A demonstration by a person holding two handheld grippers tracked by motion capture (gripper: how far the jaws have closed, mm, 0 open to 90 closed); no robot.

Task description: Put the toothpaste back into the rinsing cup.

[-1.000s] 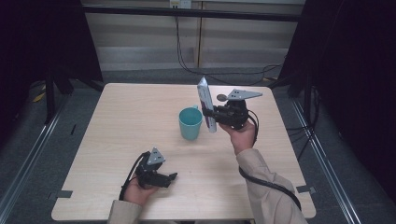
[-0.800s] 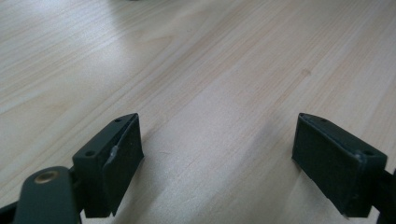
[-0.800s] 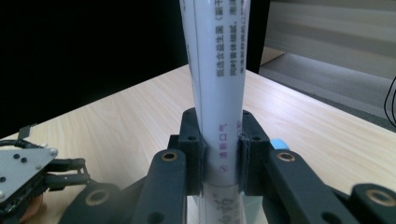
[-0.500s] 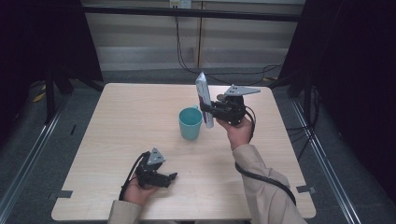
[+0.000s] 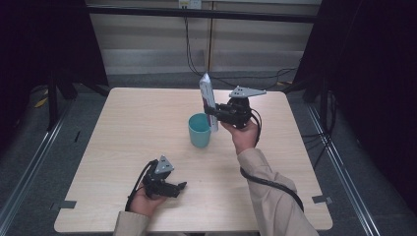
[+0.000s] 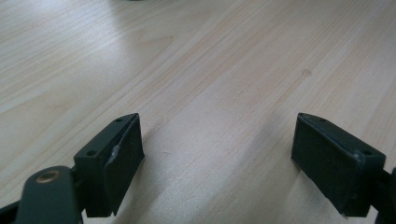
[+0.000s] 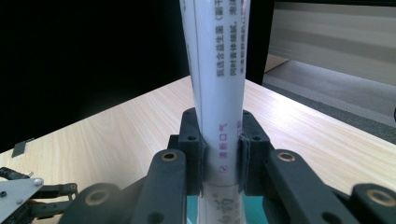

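Observation:
My right gripper (image 5: 215,114) is shut on a white tube (image 5: 207,100) with printed writing, holding it nearly upright just above the right rim of a teal cup (image 5: 199,130) standing mid-table. In the right gripper view the tube (image 7: 219,93) rises between the two pressed jaws of the right gripper (image 7: 219,154), with the teal cup (image 7: 252,209) just below. My left gripper (image 5: 178,187) lies low at the table's near edge, pointing right. The left gripper view shows its jaws of the left gripper (image 6: 217,158) spread wide over bare wood, nothing between them.
The light wooden table (image 5: 128,123) has dark floor and black curtains on both sides. Cables (image 5: 275,184) trail from both grippers across the near part of the table. Tape marks sit at the near corners.
My right hand has carried the tube slightly left and lower, closer over the cup's rim. The left gripper has stayed put.

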